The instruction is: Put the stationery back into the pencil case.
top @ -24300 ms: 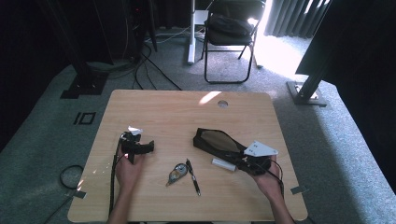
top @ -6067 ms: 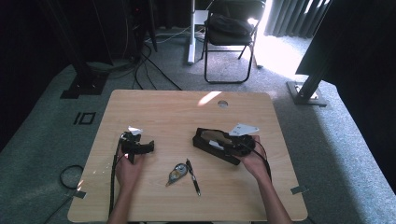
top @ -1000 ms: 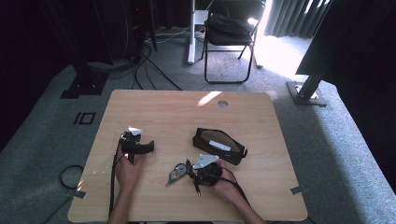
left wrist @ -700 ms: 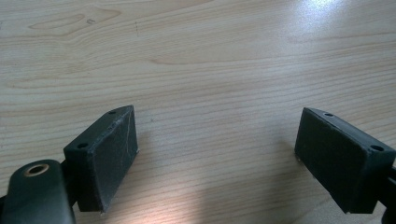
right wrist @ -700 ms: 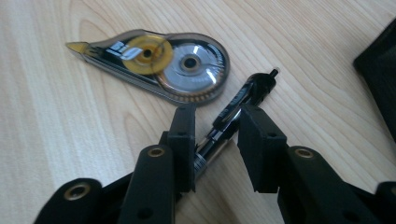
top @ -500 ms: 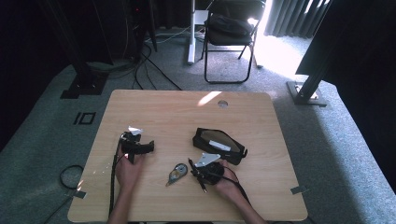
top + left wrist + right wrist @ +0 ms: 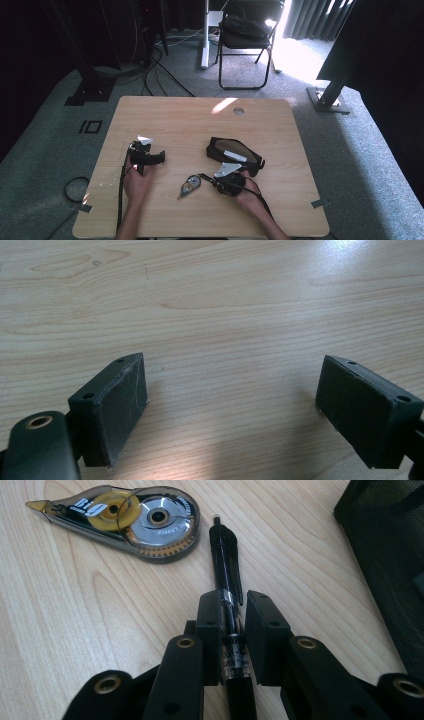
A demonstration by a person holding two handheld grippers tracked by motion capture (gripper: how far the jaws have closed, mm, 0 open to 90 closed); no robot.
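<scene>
Both jaws of the right tool point(image 7: 232, 625), just closing, clamp the black pen point(image 7: 226, 565) between them.

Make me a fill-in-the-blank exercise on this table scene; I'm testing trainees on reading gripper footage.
1. The right gripper has its jaws shut on the slim black ____.
2. The black pen lies beside the translucent grey correction-tape dispenser, whose inner spool is ____ in colour.
3. The left gripper has its jaws ____, with bare light wooden table between them.
4. In the high view, the black mesh pencil case sits on the ____ half of the table.

Missing words: pen; yellow; open; right
</scene>
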